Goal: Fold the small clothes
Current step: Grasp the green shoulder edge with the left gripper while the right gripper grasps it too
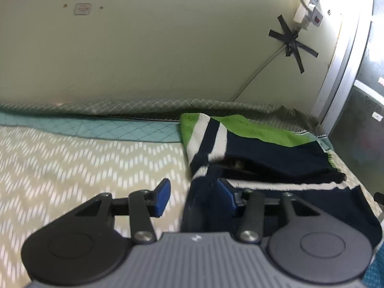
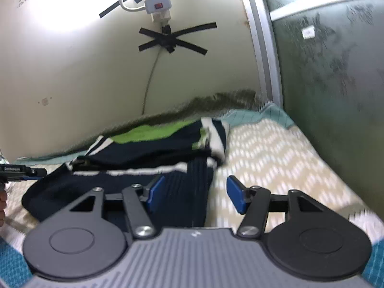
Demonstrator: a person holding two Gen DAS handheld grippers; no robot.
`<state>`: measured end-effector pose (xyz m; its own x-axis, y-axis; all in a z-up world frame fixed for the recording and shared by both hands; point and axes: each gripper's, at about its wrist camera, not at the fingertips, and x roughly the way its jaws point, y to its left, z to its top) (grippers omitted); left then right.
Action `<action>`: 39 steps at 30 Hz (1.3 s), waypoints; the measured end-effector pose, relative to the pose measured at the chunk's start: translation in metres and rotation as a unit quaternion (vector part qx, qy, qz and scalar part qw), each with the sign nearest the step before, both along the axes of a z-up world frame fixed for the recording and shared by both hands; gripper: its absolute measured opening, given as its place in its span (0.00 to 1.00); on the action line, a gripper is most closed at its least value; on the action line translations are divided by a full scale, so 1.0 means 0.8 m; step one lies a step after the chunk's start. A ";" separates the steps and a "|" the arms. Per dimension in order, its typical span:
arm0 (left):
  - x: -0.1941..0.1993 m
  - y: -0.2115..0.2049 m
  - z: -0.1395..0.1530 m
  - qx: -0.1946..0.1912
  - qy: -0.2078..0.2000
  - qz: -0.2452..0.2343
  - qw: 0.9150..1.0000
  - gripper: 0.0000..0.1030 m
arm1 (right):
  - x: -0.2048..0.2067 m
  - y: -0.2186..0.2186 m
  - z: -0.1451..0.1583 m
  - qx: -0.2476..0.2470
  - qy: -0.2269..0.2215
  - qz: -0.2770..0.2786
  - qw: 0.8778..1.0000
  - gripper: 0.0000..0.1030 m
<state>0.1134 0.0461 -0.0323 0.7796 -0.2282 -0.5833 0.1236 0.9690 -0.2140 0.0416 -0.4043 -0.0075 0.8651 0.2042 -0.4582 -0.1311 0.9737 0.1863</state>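
Note:
A small knit garment (image 1: 264,148) in navy, green and white lies folded on the bed near the wall. Its navy lower part spreads toward me. My left gripper (image 1: 194,195) stands open at the garment's left edge. The navy cloth reaches in between its blue pads (image 1: 163,196) without being pinched. In the right wrist view the same garment (image 2: 148,153) lies ahead. My right gripper (image 2: 195,194) is open over its right edge, with ribbed navy cloth by the left pad (image 2: 156,192) and bare bedcover by the right one. The left gripper's tip (image 2: 24,170) shows at the far left.
The bedcover (image 1: 84,168) has a pale chevron pattern with a teal quilted border (image 1: 108,129) along the wall. A taped cable (image 2: 168,40) and power strip (image 2: 158,2) hang on the wall. A metal-framed dark panel (image 2: 324,72) closes the right side. A hand (image 2: 2,204) shows at the left edge.

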 end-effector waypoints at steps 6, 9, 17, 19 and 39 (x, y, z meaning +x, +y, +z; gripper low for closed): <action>0.026 -0.038 -0.015 0.053 0.003 -0.032 0.998 0.09 | 0.049 0.025 -0.028 0.013 0.048 0.024 0.998 0.22; 0.015 -0.022 -0.013 0.023 -0.032 0.007 0.999 0.09 | 0.046 0.028 -0.025 0.011 0.016 0.018 1.000 0.05; 0.033 -0.009 -0.042 0.028 0.007 0.052 0.998 0.20 | 0.072 0.014 -0.051 0.025 0.054 -0.016 0.998 0.07; 0.028 -0.004 -0.035 0.036 0.007 0.050 0.998 0.28 | 0.069 0.006 -0.042 0.036 0.051 -0.019 0.998 0.18; 0.280 -0.133 0.000 0.093 0.034 -0.077 0.992 0.31 | 0.369 0.033 -0.007 0.057 0.160 0.150 0.974 0.58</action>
<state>0.3377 -0.0606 -0.0320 0.7018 -0.2255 -0.6757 0.2649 0.9632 -0.0464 0.3367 -0.3776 -0.0133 0.5748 0.4916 -0.6542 -0.3237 0.8708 0.3700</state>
